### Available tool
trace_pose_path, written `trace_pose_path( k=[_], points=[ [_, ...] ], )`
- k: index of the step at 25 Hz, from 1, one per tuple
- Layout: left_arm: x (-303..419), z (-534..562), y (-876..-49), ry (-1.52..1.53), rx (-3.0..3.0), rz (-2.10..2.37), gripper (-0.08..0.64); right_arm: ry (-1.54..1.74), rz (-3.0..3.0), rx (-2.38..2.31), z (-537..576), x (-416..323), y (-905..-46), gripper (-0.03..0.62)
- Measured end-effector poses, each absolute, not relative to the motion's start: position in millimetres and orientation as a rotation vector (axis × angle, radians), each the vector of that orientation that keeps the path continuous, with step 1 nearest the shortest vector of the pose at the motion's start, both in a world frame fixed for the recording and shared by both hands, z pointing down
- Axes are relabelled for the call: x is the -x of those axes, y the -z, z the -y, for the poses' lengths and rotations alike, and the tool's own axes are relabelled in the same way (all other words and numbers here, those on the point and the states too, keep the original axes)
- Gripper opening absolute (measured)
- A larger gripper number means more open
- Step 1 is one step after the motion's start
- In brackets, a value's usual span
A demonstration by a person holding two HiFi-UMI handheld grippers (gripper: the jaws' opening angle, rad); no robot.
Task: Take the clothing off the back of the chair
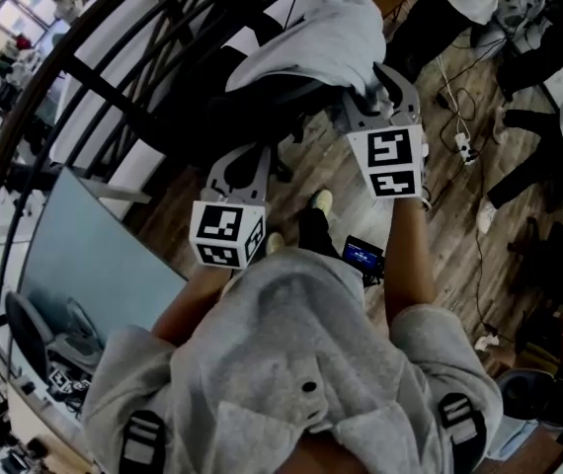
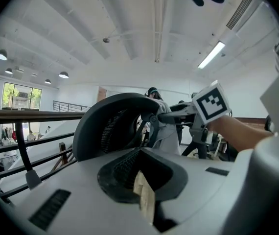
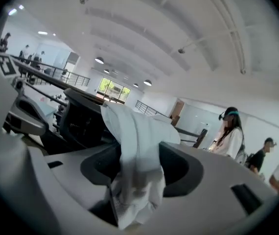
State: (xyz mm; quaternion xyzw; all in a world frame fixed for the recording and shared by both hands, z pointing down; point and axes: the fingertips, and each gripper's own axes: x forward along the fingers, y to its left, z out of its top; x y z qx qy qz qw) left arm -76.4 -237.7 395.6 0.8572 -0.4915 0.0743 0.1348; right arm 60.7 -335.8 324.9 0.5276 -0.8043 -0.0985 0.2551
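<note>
A pale grey garment lies over the back of a black office chair. My right gripper is at the garment's right edge, shut on a fold of it. In the right gripper view the white cloth hangs bunched between the jaws of that gripper. My left gripper is lower and to the left, just short of the chair, and touches nothing. In the left gripper view its tan pads meet with nothing between them. The curved chair back stands right ahead of it.
A black railing curves along the left beyond the chair, with a blue-grey panel below it. Cables and a power strip lie on the wooden floor at right, near dark bags. People stand further back.
</note>
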Motion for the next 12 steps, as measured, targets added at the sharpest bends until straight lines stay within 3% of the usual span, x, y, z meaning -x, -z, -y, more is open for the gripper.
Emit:
trace_pose_path(
  k=[3,6,9,12],
  points=[
    [75,238,-396,-0.21,-2.489,1.412,0.011,0.369,2.051,-1.498,338,-68,-323,0.3],
    [76,239,-397,-0.216,-2.492,1.406,0.011,0.358,2.041,-1.527,343,-69,-320,0.306],
    [75,240,-396,-0.216,-2.493,1.4,0.011,0.433,2.001,-1.588,347,-70,-312,0.296],
    [73,240,-397,-0.218,-2.497,1.394,0.011,0.464,1.991,-1.65,356,-74,-312,0.236]
  ],
)
